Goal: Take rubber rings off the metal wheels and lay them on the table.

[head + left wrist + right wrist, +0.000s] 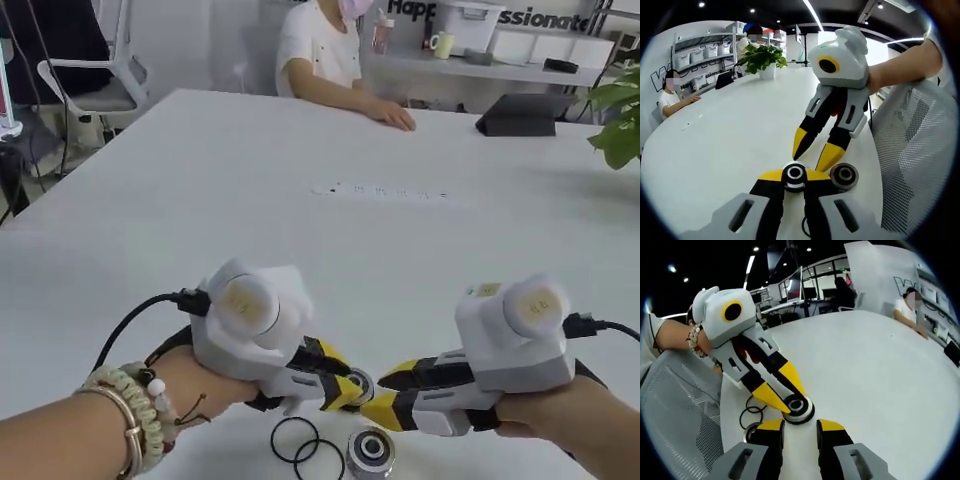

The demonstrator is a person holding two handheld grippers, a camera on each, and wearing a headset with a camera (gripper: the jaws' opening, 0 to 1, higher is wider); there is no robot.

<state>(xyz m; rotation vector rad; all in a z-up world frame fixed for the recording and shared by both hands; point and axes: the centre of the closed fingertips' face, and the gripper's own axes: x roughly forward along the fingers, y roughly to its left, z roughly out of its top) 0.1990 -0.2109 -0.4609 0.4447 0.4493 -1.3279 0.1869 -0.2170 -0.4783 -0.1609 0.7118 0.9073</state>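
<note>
Left gripper view: my left gripper (794,176) is clamped on a metal wheel (794,172), held just off the table (725,135). My right gripper (808,161) points at it, jaws apart and empty. Two rubber rings (306,448) already lie beside a second wheel (370,452). Next, I judge: pinch the held wheel's ring edge and peel it off.

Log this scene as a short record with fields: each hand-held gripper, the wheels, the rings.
Left hand-held gripper: shut on a metal wheel
Right hand-held gripper: open, jaw tips pointed at the held wheel and close to it
Held wheel's rim: dark band around it, seemingly a ring not yet removed
Second metal wheel: resting on the white table, beside the rings
Rubber rings: two black ones lying flat on the table, overlapping
Far side: a seated person, arm on the table
</note>
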